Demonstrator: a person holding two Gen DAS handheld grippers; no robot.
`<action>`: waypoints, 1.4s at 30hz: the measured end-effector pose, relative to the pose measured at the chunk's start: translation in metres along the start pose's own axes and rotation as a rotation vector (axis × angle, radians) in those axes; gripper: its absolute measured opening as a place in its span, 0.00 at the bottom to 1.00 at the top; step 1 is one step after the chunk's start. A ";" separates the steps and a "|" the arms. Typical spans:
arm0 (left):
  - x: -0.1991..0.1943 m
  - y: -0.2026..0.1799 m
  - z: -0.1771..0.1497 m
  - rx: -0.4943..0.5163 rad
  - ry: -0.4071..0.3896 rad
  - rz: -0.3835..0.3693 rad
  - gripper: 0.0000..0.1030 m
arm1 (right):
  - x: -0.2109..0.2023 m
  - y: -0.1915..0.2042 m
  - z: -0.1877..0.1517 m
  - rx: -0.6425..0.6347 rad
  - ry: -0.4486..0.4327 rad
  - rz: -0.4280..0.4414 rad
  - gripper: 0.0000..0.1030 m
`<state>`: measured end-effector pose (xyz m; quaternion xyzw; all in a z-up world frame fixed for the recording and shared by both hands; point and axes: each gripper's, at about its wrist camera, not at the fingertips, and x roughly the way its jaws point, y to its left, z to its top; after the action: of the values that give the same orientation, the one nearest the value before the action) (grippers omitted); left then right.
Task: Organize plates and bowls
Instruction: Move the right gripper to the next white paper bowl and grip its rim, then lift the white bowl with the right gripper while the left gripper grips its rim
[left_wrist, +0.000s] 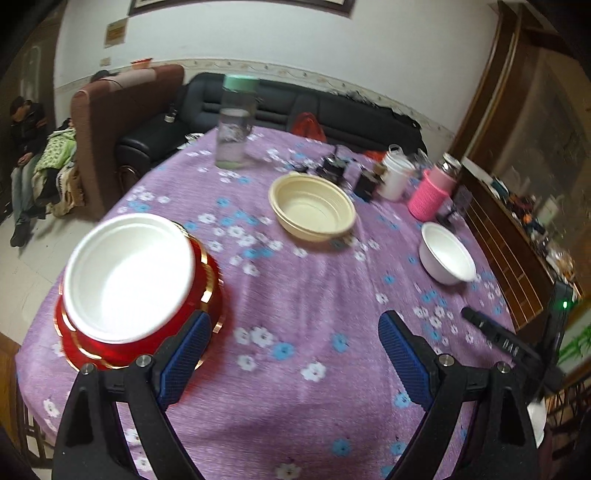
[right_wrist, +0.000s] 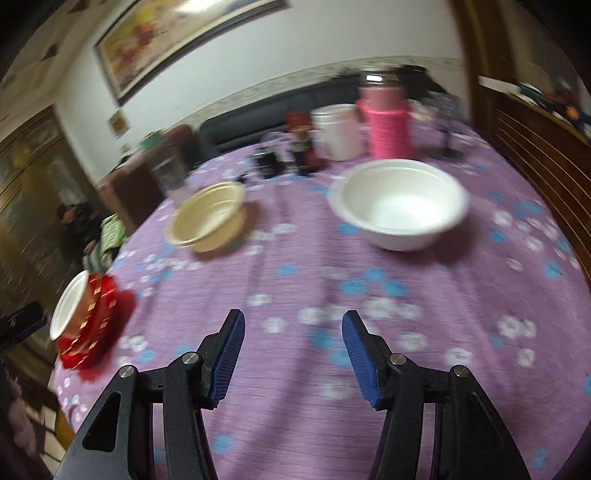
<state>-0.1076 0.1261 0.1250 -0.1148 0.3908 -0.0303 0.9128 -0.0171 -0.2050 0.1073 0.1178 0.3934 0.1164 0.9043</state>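
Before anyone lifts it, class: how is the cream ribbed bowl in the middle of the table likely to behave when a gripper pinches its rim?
The cream bowl looks thin-walled, probably disposable plastic, so likely light and a bit flexible; its rim may bend under a pinch. Sitting empty on the purple tablecloth, it would probably slide or tip if nudged rather than stay put.

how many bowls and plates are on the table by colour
white: 2, one nested in the red stack, one alone
cream: 1
red with gold trim: at least 2, stacked; exact number unclear
total: at least 5
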 end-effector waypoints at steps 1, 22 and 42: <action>0.003 -0.003 -0.001 0.003 0.010 -0.003 0.89 | -0.002 -0.010 0.003 0.014 -0.009 -0.016 0.58; 0.037 -0.043 -0.019 0.078 0.120 0.029 0.89 | 0.064 -0.126 0.078 0.404 -0.039 -0.178 0.57; 0.064 -0.034 -0.008 0.026 0.151 0.041 0.89 | 0.087 -0.080 0.061 0.308 0.180 0.115 0.11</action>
<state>-0.0681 0.0821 0.0825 -0.0922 0.4602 -0.0253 0.8827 0.0947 -0.2616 0.0637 0.2660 0.4786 0.1163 0.8286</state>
